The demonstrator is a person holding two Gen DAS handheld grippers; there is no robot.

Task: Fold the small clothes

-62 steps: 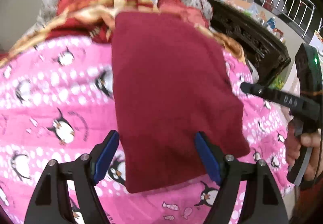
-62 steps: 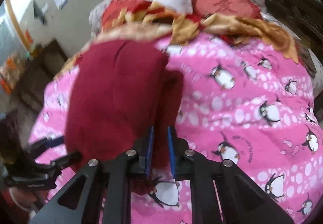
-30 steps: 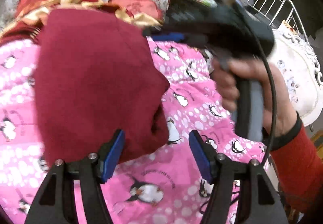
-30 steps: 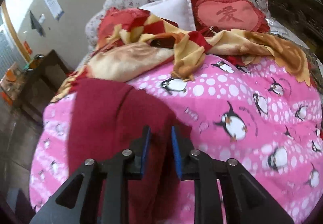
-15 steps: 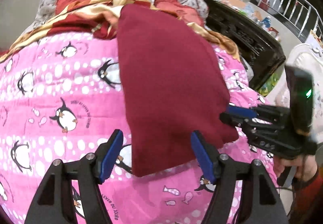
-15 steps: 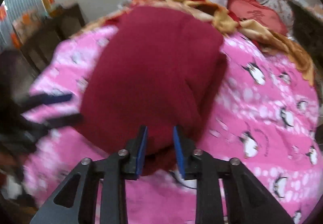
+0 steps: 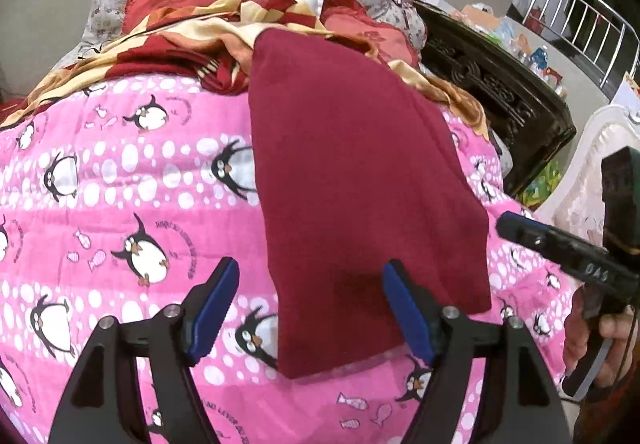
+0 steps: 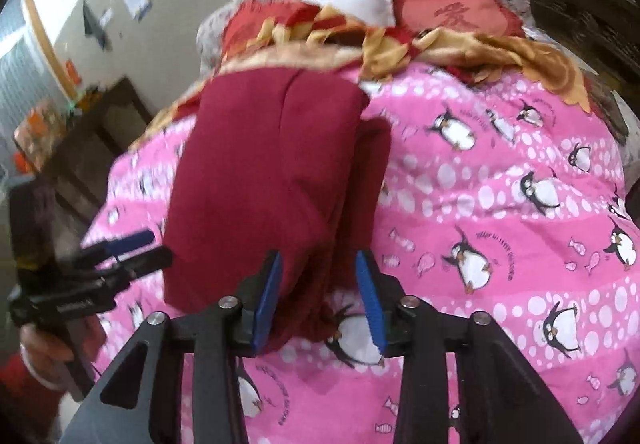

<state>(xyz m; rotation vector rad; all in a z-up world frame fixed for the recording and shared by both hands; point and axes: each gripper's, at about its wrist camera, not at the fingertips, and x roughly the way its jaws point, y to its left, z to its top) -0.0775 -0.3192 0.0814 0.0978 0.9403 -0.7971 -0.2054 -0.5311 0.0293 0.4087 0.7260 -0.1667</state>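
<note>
A folded maroon cloth (image 7: pixel 360 179) lies on the pink bed (image 7: pixel 120 203), its near edge between both tools. The left tool (image 7: pixel 310 310) and right tool (image 8: pixel 318 296) are opening, gripping nothing. Soft, light and limp, it likely lifts best by a near corner.

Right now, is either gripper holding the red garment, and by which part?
Neither. The maroon garment lies on the bedspread; the left gripper and right gripper have opening jaws straddling its near edge without pressing.
</note>
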